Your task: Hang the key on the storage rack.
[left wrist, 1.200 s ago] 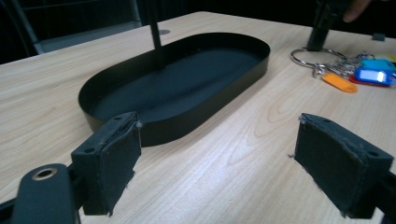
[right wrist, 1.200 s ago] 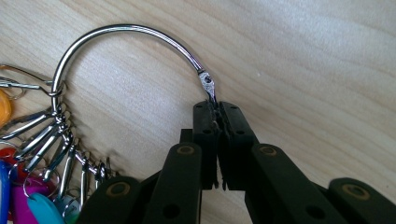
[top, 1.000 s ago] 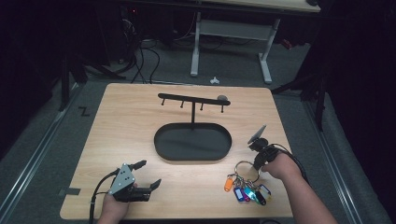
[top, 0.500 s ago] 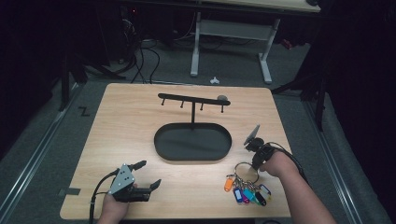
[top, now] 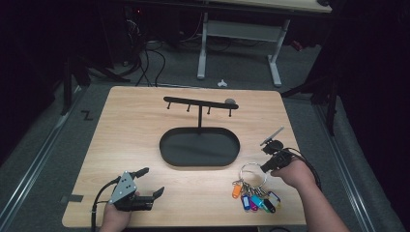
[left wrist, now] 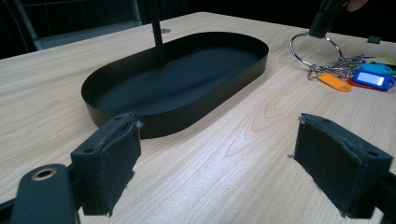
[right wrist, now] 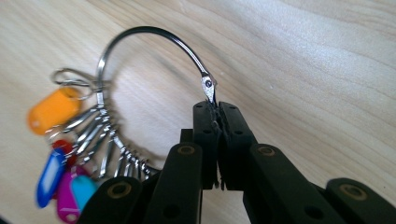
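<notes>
Keys on a big round silver metal key ring (right wrist: 140,60), with orange, blue, purple and teal plastic tags (right wrist: 56,154) strung along its far side, lie on the light wooden counter (top: 145,125) at its near right part, and the right gripper (right wrist: 217,107) has its jaws pressed together on the ring's thin wire right at the small riveted clasp. That hold looks narrow: the black pads bite only a short stretch of rounded wire, so in my judgement a lift could let the ring swivel or slip out under the hanging weight of the bunch, and the clasp might spring if squeezed at its joint. Swinging tags could also snag on the wall of the black oval metal tray (top: 199,147) just beyond, or miss the pegs of the thin black T-shaped hanger bar (top: 198,104) that rises from it. Farther off, at the near left of the counter, the left gripper (left wrist: 217,154) rests low with jaws spread wide, holding nothing, too distant to steady the bunch
</notes>
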The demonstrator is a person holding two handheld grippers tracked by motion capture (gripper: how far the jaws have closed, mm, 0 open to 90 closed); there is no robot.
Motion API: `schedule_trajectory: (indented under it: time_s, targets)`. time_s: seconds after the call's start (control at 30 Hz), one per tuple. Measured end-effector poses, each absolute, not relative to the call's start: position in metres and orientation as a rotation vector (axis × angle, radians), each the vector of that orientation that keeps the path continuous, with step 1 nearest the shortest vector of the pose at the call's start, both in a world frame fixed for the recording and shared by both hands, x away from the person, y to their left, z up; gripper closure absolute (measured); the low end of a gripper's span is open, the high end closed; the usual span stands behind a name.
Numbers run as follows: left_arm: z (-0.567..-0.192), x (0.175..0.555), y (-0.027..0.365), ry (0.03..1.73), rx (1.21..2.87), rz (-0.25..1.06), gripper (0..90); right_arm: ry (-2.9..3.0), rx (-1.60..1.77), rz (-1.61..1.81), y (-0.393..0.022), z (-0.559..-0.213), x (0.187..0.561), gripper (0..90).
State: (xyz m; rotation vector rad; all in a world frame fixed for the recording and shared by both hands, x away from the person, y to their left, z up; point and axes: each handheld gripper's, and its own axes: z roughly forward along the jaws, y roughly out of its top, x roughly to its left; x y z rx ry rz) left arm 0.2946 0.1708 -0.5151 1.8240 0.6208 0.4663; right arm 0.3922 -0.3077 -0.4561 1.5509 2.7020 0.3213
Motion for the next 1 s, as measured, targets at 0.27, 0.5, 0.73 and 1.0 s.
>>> schedule_trajectory:
  time_s: [0.27,0.5,0.73,1.0]
  targets:
    - [-0.515,0.293,0.170,0.614,1.832,0.469,15.0,2.684,1.550,0.553,-0.313,-0.436,0.377,87.7]
    - [-0.514,0.292,0.171,0.618,1.823,0.473,15.0,2.667,1.516,0.677,-0.314,-0.425,0.367,87.9]
    - [-0.515,0.293,0.166,0.608,1.831,0.475,15.0,2.643,1.511,0.766,-0.317,-0.418,0.360,88.0]
    - [-0.515,0.293,0.168,0.613,1.827,0.471,15.0,2.586,1.484,0.861,-0.320,-0.400,0.355,88.0]
